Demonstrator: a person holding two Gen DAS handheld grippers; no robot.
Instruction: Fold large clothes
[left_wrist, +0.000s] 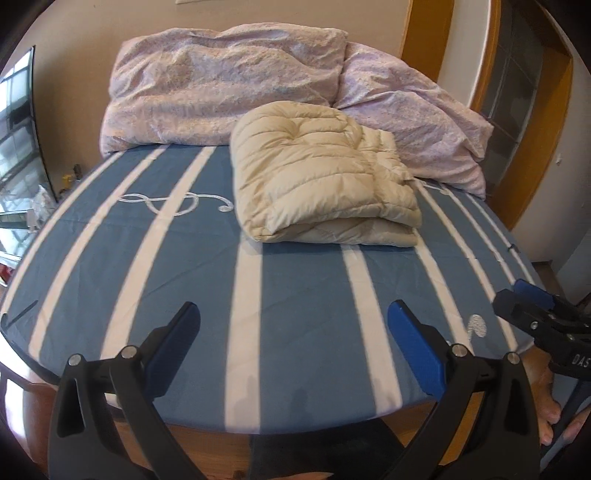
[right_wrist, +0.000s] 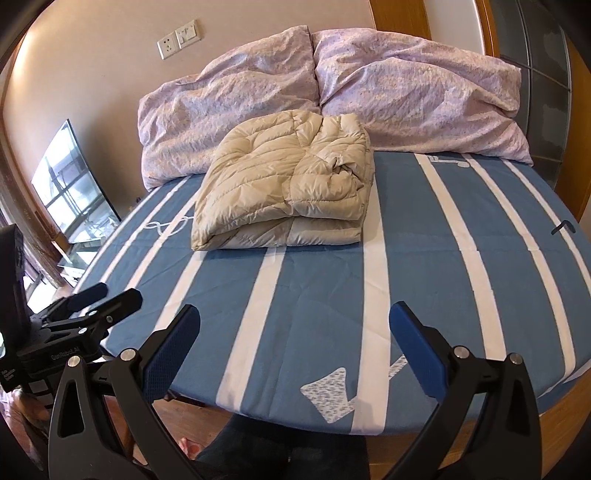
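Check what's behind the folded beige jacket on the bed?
Behind the folded beige puffer jacket lie two crumpled lilac pillows side by side against the wall. The jacket covers their lower front edge and the blue striped sheet beneath it.

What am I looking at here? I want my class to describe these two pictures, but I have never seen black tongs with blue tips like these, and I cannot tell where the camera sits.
No robot is here: a person holds a hand-held gripper in each hand. Each gripper carries a wide-angle camera looking along its two fingers, which is why the room bulges. One picture comes from the left gripper, the other from the right gripper; each also catches the other at its edge. Both stand open and hold nothing. On the blue striped bed sheet lies a beige puffer jacket, already folded into a bundle, in front of purple bedding at the head.
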